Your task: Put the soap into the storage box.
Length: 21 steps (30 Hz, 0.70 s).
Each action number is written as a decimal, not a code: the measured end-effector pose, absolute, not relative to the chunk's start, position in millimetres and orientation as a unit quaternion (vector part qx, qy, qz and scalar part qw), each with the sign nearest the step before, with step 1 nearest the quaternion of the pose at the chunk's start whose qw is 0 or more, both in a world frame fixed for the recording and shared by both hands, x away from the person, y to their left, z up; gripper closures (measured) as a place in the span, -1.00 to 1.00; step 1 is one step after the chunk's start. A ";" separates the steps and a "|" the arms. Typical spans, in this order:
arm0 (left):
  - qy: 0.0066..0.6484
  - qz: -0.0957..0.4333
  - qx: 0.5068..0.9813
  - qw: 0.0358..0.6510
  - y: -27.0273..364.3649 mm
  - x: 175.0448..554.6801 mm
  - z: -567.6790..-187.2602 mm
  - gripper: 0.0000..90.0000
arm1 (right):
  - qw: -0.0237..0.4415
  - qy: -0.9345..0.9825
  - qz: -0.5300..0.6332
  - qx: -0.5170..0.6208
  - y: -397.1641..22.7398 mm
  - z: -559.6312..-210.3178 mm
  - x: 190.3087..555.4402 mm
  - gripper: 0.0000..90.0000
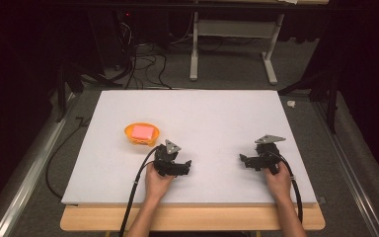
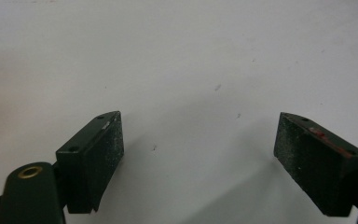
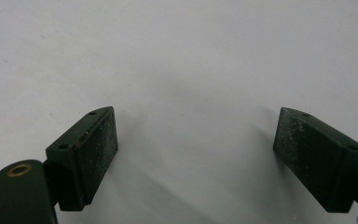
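Orange bowl [image 1: 141, 134] with the pink block [image 1: 142, 131] lying inside it sits on the white board [image 1: 217, 113], left of centre and just beyond your left gripper [image 1: 173, 165], so that hand is the natural one to reach it. Your left gripper hangs low over bare board with its jaws apart and nothing between the pads [image 2: 103, 154]. Farther right, well apart from the bowl, your right gripper [image 1: 256, 160] rests near the board's right side, jaws likewise spread and empty, which looks like a waiting pose out of the way.
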State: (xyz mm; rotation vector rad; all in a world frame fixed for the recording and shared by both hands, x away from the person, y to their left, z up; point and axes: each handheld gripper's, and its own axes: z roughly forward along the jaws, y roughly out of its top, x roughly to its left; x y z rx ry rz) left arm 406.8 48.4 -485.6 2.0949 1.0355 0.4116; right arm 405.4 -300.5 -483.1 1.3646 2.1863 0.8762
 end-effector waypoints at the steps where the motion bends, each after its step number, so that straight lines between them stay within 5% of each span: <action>1: 0.405 0.162 0.820 0.372 48.0 407.0 -485.7 -0.63 | 0.208 0.786 0.315 0.490 -300.5 -483.1 405.4 -0.68; 21: 0.405 0.171 0.821 0.364 45.6 406.2 -487.2 -0.64 | 0.208 0.786 0.315 0.490 -300.6 -483.1 405.3 -0.68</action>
